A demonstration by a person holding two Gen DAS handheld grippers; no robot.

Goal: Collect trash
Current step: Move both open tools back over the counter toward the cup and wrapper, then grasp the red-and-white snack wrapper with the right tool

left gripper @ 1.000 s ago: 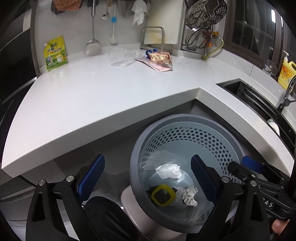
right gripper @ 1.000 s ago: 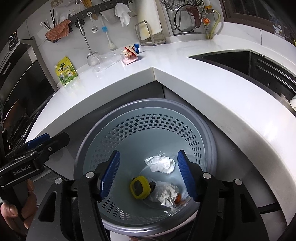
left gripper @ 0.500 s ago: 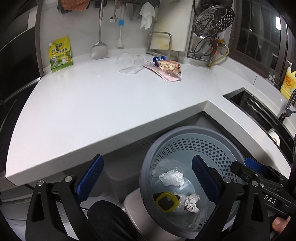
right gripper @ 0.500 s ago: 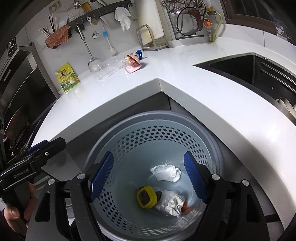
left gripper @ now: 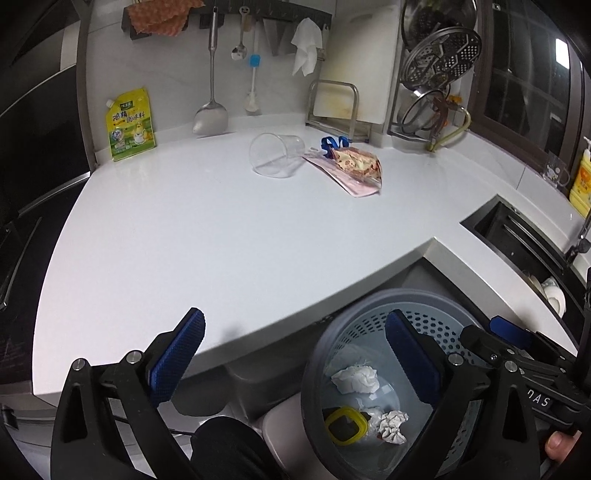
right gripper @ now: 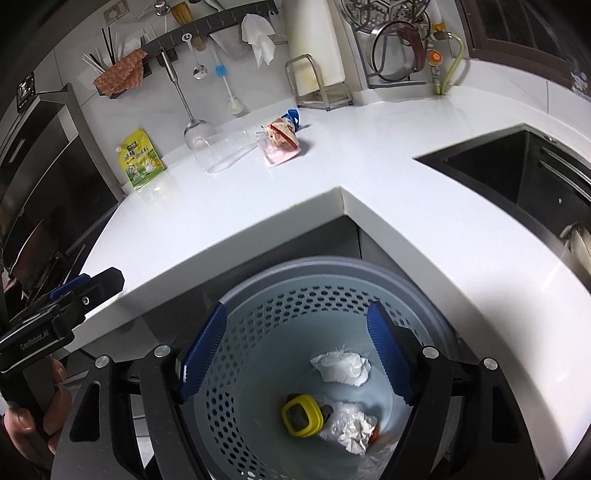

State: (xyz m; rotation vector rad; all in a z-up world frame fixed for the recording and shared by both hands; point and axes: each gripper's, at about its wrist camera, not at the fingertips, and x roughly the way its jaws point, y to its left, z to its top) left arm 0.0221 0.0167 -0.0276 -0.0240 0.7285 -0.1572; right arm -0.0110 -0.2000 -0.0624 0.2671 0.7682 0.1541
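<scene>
A grey perforated bin (left gripper: 317,369) (right gripper: 258,273) stands on the floor below the white counter's inner corner. Inside lie a white paper wad (left gripper: 356,378) (right gripper: 341,367), a yellow square lid (left gripper: 345,424) (right gripper: 301,410) and a crumpled foil-like ball (left gripper: 393,424) (right gripper: 351,424). On the counter lie a clear plastic cup (left gripper: 271,155) (right gripper: 221,153) on its side and a snack wrapper (left gripper: 354,164) (right gripper: 280,142). My left gripper (left gripper: 295,332) hangs open over the counter edge and bin, holding nothing. My right gripper (right gripper: 297,317) is open above the bin, holding nothing.
A yellow pouch (left gripper: 129,123) leans on the back wall. Utensils and a cloth hang from a rail (right gripper: 207,29). A cutting board rack (left gripper: 332,107) and dish rack (left gripper: 436,74) stand at the back. A dark sink (right gripper: 517,173) is at the right.
Both grippers have risen and drawn back from the bin, so more of the counter shows. The right gripper's jaws spread wider early on. The trash in the bin has not moved.
</scene>
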